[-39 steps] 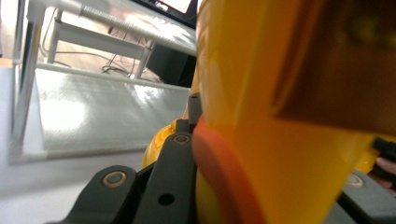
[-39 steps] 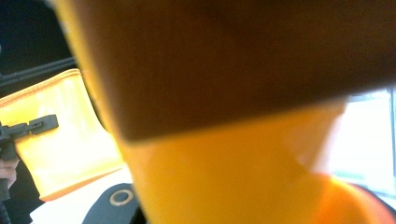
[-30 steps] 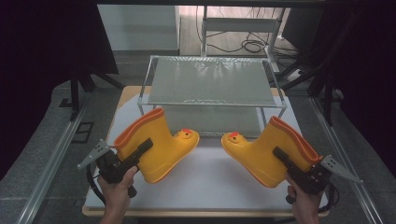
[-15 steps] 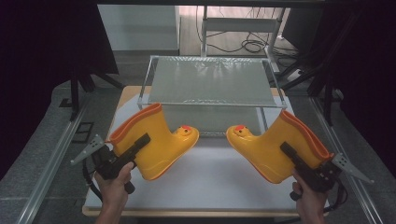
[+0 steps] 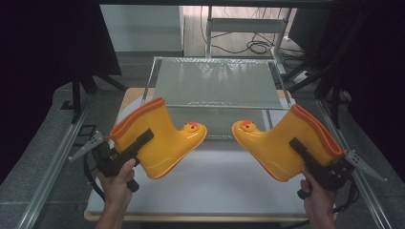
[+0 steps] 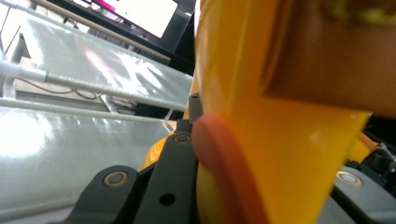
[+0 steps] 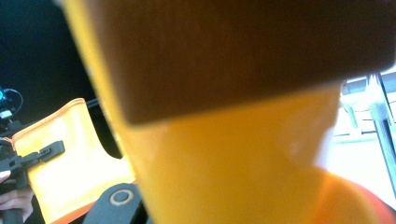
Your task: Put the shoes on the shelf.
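Boots both hang above the bench's near edge, lifted and drawn farther apart than a second ago. Left gripper (image 5: 136, 145) fingers clamp the left boot (image 5: 160, 138); right gripper (image 5: 305, 155) fingers clamp the right boot (image 5: 282, 143). Beyond stands the empty rack (image 5: 217, 83), probably their destination.

You hold two glossy, smooth rubbery yellow boots (image 5: 165, 140) (image 5: 282, 143) in matt black plastic grippers (image 5: 125, 153) (image 5: 317, 164), before a rack (image 5: 217, 83) of shiny mesh on metal bars.
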Tool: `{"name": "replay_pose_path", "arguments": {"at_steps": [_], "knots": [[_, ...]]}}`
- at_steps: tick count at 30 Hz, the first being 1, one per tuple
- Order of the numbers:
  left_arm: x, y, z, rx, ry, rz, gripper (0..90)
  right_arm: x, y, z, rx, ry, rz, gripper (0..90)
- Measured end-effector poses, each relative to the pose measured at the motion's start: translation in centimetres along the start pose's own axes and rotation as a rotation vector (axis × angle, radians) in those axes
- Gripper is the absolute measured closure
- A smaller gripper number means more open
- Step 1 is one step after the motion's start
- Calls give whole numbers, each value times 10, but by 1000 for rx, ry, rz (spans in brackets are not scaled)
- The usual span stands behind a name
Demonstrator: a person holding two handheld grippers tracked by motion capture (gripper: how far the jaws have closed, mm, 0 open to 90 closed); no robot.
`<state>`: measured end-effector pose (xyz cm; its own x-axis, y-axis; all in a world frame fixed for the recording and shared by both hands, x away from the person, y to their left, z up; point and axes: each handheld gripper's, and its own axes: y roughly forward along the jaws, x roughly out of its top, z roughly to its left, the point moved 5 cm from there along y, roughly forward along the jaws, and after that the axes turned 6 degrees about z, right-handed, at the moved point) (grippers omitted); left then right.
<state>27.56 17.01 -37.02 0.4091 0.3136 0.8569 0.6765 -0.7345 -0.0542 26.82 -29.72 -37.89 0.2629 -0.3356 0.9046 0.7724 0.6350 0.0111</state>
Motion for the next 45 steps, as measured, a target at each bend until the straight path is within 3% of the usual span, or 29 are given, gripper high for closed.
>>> {"name": "replay_pose_path", "arguments": {"at_steps": [16, 28, 45], "knots": [[32, 22, 2, -15, -14, -32, 858, 43, 17, -4, -1, 23, -73, 863], [55, 35, 3, -26, -25, -39, 857, 58, 30, -10, -17, 34, -85, 863], [81, 53, 8, -16, -16, -31, 857, 79, 67, -14, -29, 46, -80, 863]]}}
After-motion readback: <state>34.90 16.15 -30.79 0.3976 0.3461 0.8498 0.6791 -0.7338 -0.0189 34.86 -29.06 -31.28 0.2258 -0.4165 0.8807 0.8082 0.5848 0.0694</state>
